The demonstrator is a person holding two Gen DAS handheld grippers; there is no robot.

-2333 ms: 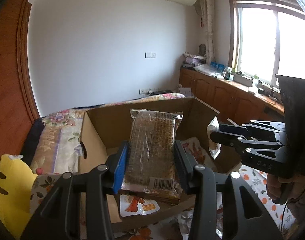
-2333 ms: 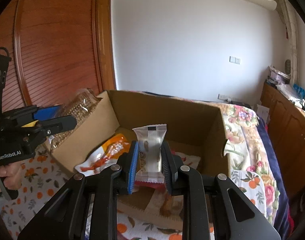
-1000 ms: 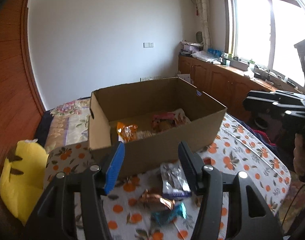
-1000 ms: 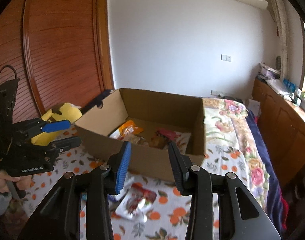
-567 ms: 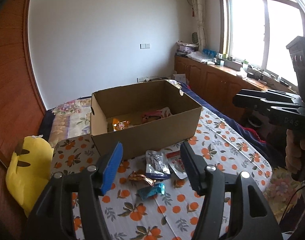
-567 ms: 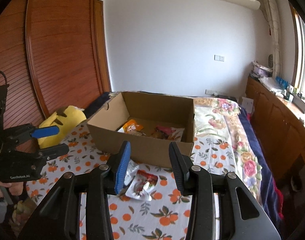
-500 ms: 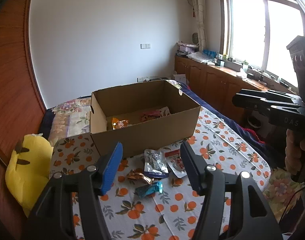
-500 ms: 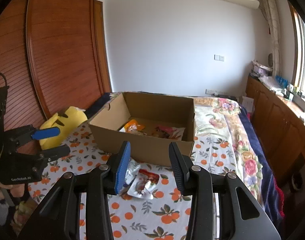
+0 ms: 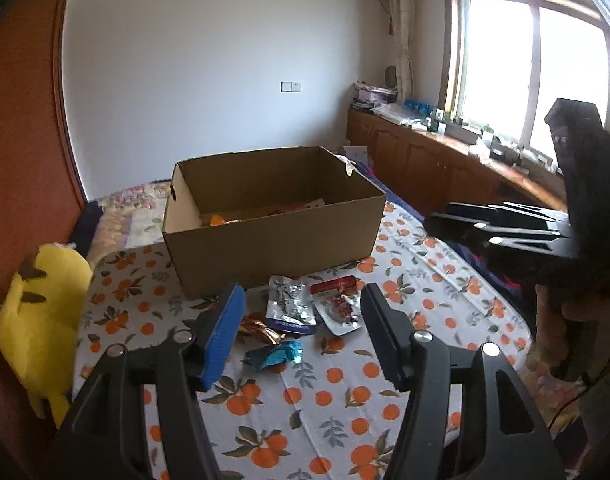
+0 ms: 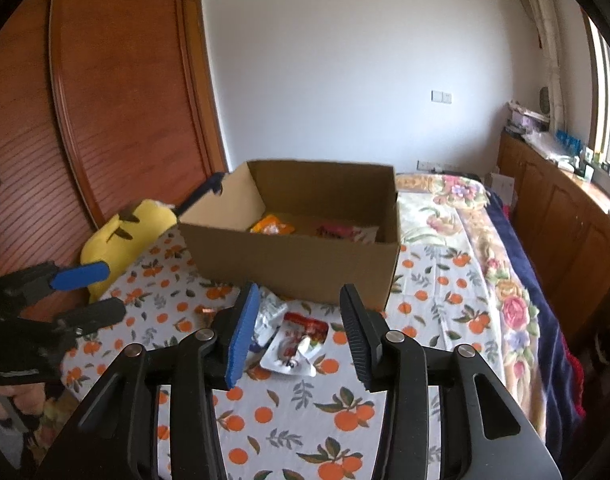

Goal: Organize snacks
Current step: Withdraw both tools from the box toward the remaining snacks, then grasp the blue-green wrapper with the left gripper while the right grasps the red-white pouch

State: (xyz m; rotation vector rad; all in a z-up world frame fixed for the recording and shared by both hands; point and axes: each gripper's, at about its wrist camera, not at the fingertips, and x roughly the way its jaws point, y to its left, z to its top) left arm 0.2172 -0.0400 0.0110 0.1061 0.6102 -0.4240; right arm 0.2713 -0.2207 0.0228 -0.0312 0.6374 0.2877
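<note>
Yellow plush toy [image 9: 41, 320] lies at the far left edge of the orange-print tablecloth [image 9: 305, 400], not part of the job; open brown cardboard box [image 9: 273, 220] sits behind the loose snacks, with an orange packet [image 10: 271, 226] and a red-pink packet [image 10: 337, 232] already inside.

Left gripper [image 9: 301, 332] hangs empty above the cloth, jaws parted with nothing between them; under it, left to right: crinkled copper-gold wrapper [image 9: 261, 328], teal foil candy [image 9: 275, 356], silver foil pouch with blue bottom edge [image 9: 291, 310], red-and-white flat sachet [image 9: 339, 306]; all four lie just in front of the box wall, the two pouches touching or nearly so.

Right gripper [image 10: 301, 328] also empty; its jaws have just been opening, nothing pinched, the red-and-white sachet showing on the cloth below the gap.

Judged step: reach for the next pair of snacks. Advice: left takes the silver pouch or the copper wrapper, right takes the sachet, so the tools don't cross; come down with one pad on each long edge; flat pouches sit flush on cloth, so tilt to catch a raised corner and avoid pinching fabric; lift clear of the box rim before releasing; small candy may slip, so centre it between the pads.
</note>
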